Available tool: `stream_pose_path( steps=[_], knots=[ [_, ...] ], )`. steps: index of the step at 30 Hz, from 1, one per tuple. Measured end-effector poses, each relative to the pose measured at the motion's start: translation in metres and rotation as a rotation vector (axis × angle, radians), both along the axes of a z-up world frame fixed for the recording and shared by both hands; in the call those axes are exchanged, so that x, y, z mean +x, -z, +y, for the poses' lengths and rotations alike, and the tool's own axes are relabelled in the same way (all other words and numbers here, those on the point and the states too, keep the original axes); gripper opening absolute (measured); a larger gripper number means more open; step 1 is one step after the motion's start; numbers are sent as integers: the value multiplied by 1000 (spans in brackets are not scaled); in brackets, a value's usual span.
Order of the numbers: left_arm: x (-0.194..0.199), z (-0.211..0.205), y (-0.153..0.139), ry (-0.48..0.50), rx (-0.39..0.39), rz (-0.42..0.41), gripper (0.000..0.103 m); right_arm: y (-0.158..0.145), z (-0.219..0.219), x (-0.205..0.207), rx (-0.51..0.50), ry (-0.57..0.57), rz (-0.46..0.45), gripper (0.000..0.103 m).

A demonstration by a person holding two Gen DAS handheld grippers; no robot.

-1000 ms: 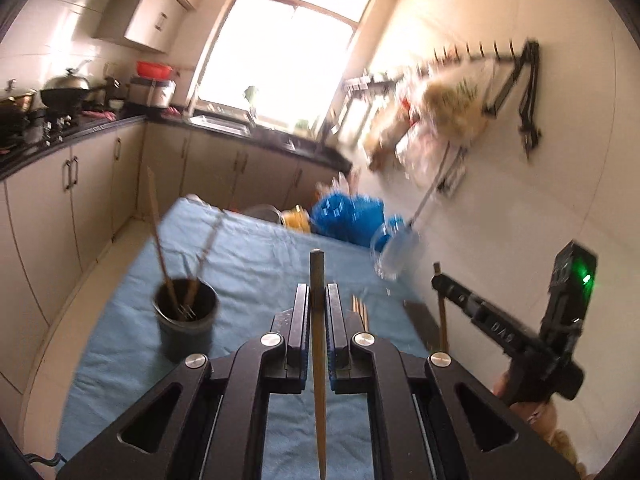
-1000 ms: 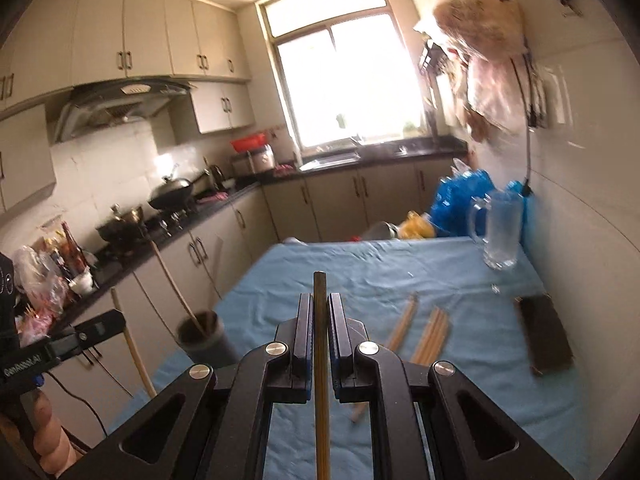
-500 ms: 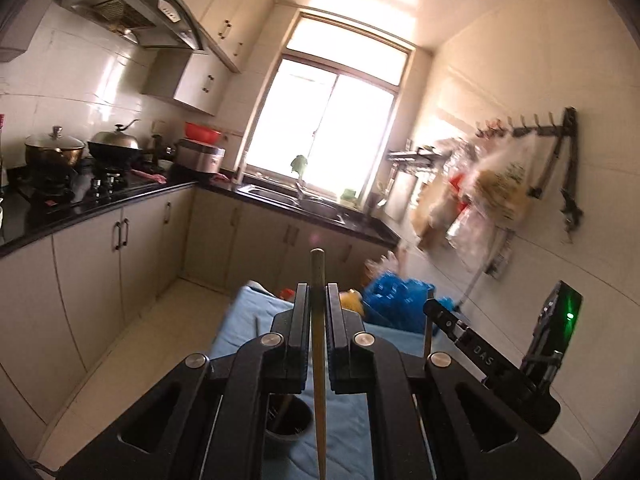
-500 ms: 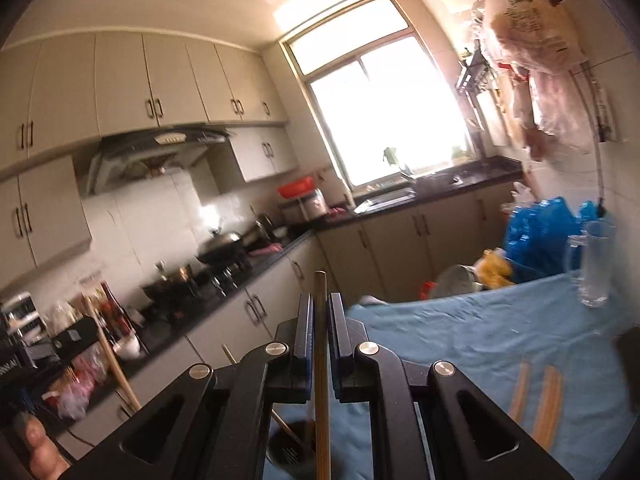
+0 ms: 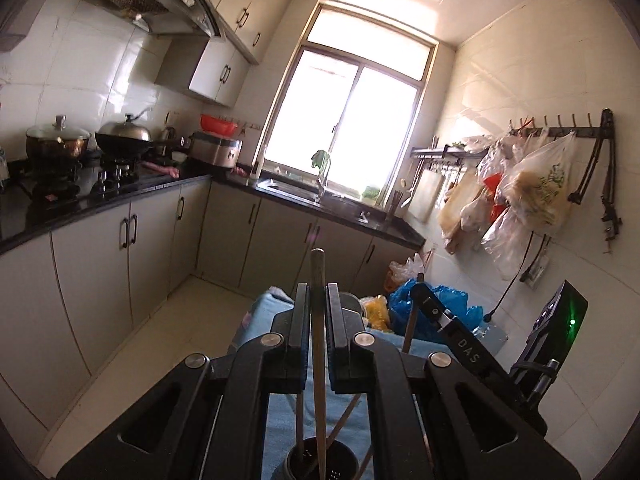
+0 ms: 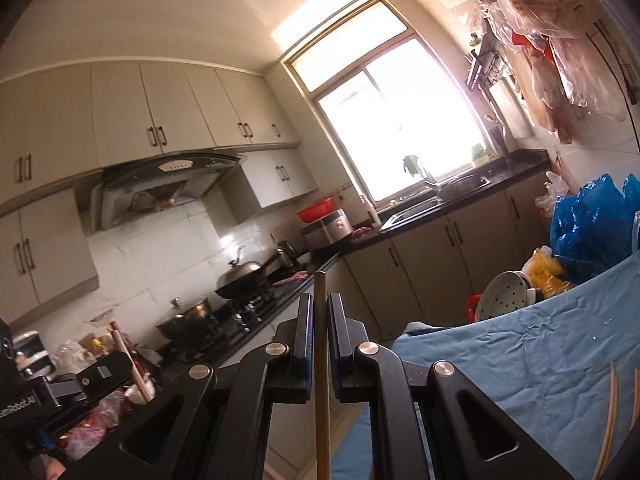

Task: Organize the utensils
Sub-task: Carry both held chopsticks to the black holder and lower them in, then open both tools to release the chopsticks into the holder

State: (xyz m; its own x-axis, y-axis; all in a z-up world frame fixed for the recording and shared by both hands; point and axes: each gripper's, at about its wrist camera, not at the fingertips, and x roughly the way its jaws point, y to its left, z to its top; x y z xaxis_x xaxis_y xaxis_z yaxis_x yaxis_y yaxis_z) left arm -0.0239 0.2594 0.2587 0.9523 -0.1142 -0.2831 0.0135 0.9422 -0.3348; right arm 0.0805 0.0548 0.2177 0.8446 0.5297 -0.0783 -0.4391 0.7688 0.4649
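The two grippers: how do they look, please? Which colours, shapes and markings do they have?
Both the left gripper and the right gripper are black, with angular frames, triangular cut-outs, round silver bolts and blue-lined fingers. The right one bears white "DAS" lettering and a green light.

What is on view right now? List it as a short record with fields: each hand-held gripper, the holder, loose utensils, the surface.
left hand-held gripper: shut on a wooden chopstick, its lower end in the holder
right hand-held gripper: shut on a second chopstick
holder: dark perforated cup directly below the left gripper, with other sticks in it
loose chopsticks: lying on the cloth at right
blue cloth: covers the table
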Motion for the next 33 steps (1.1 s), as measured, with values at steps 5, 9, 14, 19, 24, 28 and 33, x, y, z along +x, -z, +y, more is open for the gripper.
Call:
stream_pose_path(
  steps=[5,9,14,19,24,28,33],
  knots=[
    [20,-5,22,1,16,44,6,11,12,5,-92,54,-42,7],
    [27,-8,40,4,18,82,6,21,17,1,-141,55,-50,8],
    [31,-11,52,8,25,123,7,30,17,-4,-176,52,-33,9],
    [25,-13,53,-4,31,121,7,38,15,-6,-187,48,-1,25],
    [15,-14,53,-12,30,129,7,30,4,-23,-187,70,-26,46],
    [4,-12,50,-21,24,140,7,22,-7,-39,-201,86,-36,56],
    [-28,-20,36,-23,29,119,11,12,-35,-64,-217,137,-38,69]
  ],
)
